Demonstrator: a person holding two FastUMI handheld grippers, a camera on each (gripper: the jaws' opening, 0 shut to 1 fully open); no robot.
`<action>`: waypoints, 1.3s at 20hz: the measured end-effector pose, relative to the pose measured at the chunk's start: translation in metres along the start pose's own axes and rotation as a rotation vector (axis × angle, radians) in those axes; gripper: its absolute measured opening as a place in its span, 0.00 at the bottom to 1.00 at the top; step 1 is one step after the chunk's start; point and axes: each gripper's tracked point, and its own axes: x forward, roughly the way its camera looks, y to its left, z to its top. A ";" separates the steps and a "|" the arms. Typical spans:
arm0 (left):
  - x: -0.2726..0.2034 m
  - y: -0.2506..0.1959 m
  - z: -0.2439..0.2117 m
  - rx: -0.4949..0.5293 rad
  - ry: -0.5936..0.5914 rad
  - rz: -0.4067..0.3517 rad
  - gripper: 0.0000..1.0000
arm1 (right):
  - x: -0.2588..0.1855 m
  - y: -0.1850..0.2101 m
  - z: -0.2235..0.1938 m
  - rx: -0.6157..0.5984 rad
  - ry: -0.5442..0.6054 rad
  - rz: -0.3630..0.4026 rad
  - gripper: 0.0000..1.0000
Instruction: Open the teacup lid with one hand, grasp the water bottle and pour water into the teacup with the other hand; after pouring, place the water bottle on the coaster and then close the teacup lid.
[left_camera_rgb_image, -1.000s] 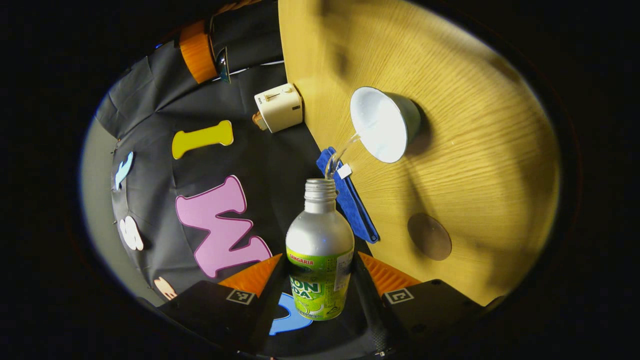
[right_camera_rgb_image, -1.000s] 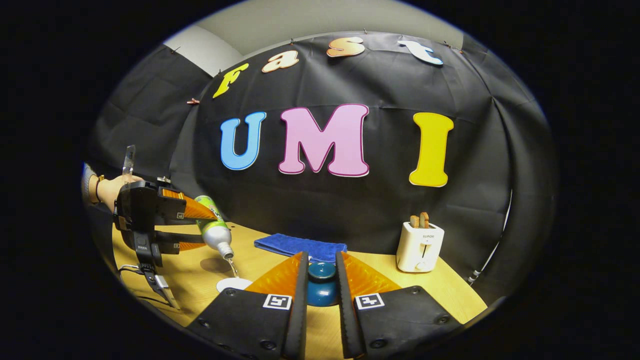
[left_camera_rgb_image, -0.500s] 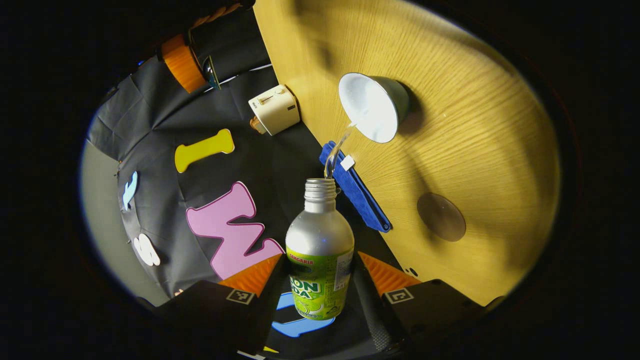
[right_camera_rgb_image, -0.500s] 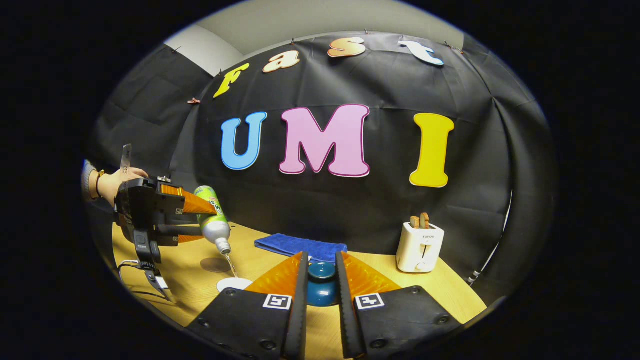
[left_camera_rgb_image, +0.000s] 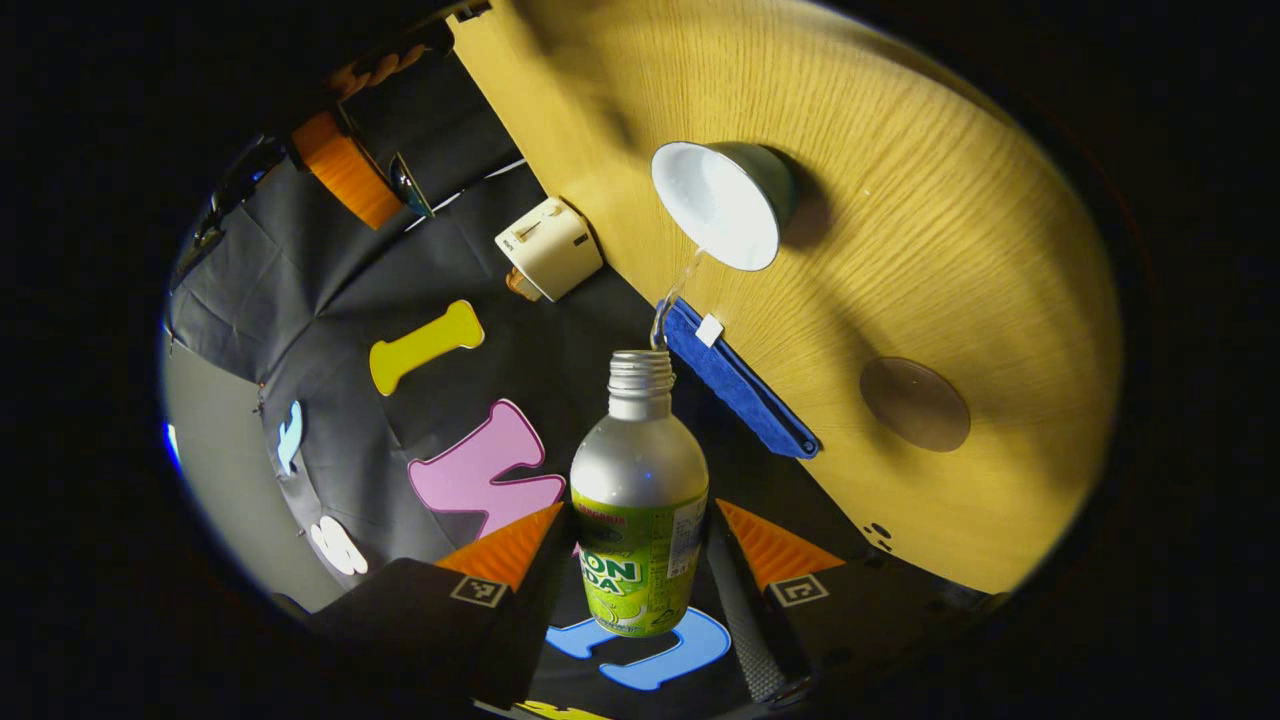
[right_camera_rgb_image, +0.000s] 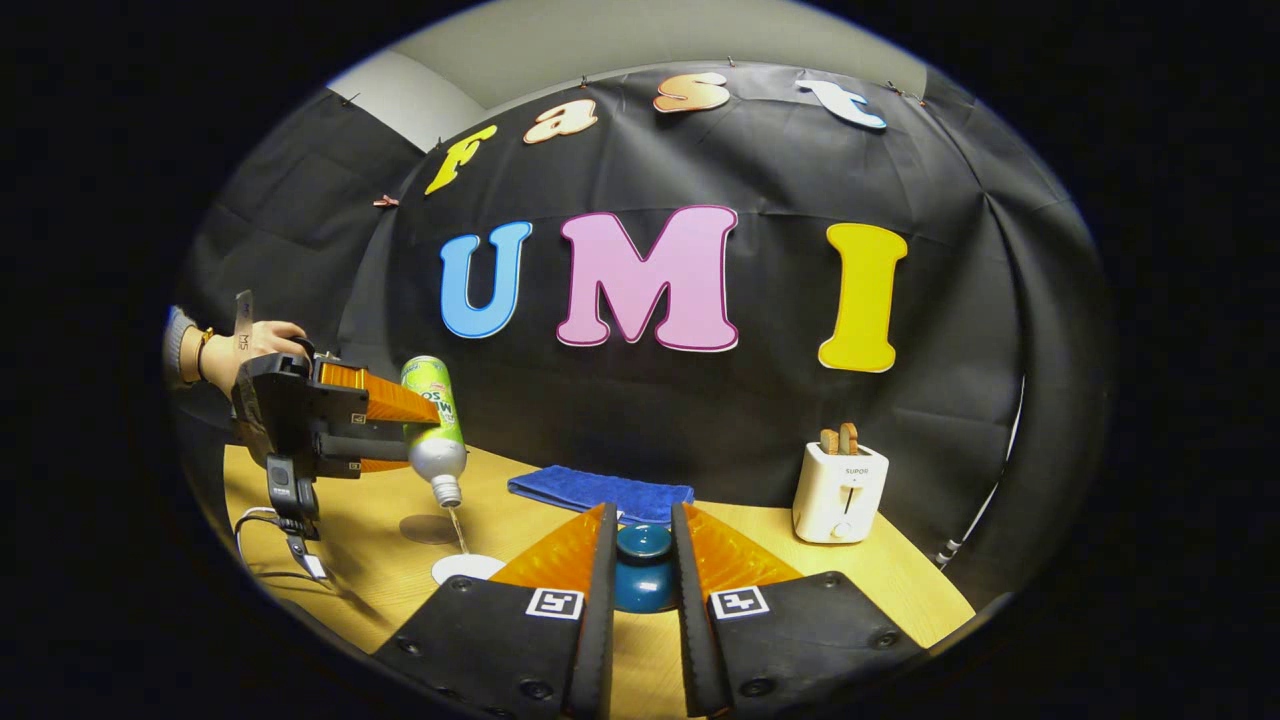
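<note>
Teacup (left_camera_rgb_image: 722, 203) sits open on the table (left_camera_rgb_image: 950, 250), bottle (left_camera_rgb_image: 640, 505) tipped steeply mouth-down above it, thin stream running from the bottle mouth to the cup's near rim. Left gripper (left_camera_rgb_image: 637, 560) has both fingers clamped on the bottle's labelled body; right gripper (right_camera_rgb_image: 640, 560) is closed on the blue lid (right_camera_rgb_image: 642, 570), held up off to the side of the cup. Risks: stream lands close to the cup's edge rather than its centre, so a small drift of the hand would likely put water on the table or the blue cloth (left_camera_rgb_image: 740, 380) just beside the cup. Bottle is smooth and round, grip is near its base, so it could twist in the fingers when tipped back. Overfill possible, level in the cup hard to read. Coaster (left_camera_rgb_image: 915, 403) lies on the far side of the cup from the cloth, well apart, so dripping on the way over is likely
</note>
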 end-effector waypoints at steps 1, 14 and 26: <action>0.000 0.003 0.000 0.020 -0.003 0.010 0.80 | 0.000 0.000 0.001 0.000 -0.002 -0.001 0.27; 0.007 0.028 0.015 0.154 -0.036 0.018 0.80 | -0.003 0.001 0.005 -0.005 -0.012 0.005 0.27; -0.001 -0.030 0.034 -0.535 0.012 -0.105 0.79 | -0.005 -0.005 0.009 -0.003 -0.018 -0.005 0.32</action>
